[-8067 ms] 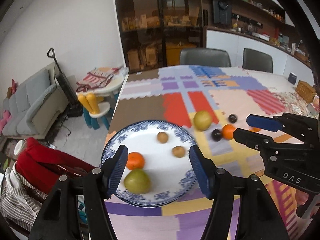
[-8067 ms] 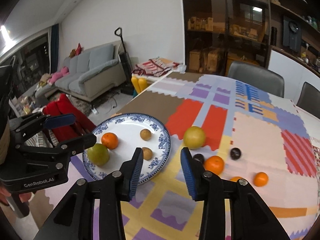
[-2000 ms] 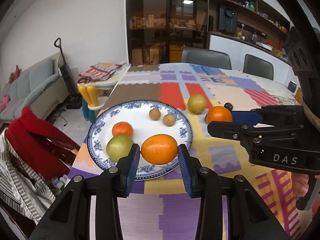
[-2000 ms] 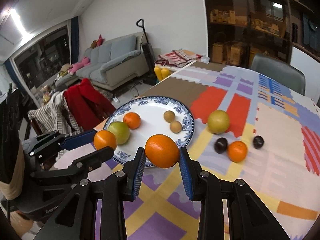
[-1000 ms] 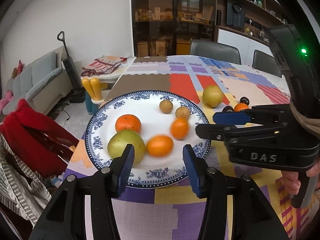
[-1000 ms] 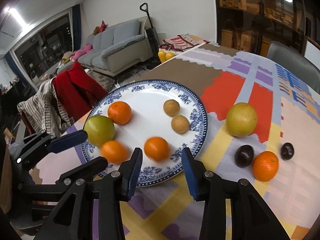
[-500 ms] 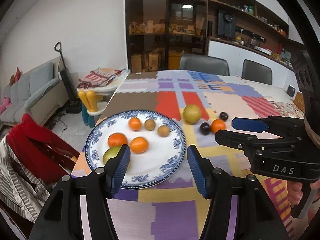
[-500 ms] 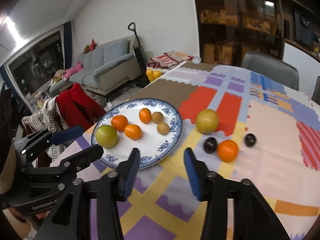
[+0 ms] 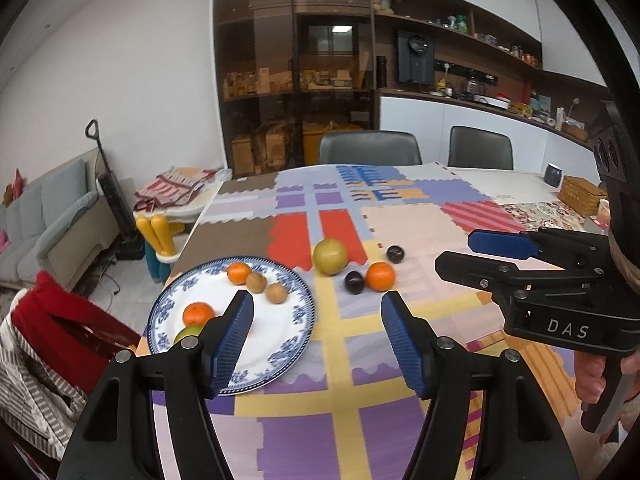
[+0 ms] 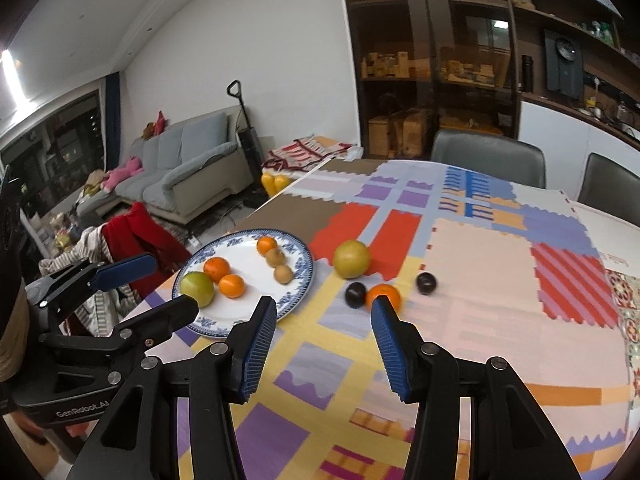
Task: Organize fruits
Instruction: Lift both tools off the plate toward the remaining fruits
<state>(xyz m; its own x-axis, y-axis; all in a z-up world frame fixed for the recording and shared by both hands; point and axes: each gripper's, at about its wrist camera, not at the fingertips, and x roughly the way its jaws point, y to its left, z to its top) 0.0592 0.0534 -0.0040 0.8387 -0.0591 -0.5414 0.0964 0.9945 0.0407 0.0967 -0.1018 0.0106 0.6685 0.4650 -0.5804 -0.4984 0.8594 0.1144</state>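
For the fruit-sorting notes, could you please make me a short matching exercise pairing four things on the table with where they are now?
Things:
1. green apple
2. large yellow-green fruit
3. two brown kiwis
4. lone orange

Places:
A. on the cloth between the two dark plums
B. at the plate's near left edge, beside two oranges
C. on the cloth by the red patches, just off the plate
D. on the plate's right side, near its rim

Pairs: 1-B, 2-C, 3-D, 4-A

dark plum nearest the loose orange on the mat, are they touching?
Cannot tell. In the right wrist view the round dark plum and loose round orange sit edge to edge; motion blur hides any gap.
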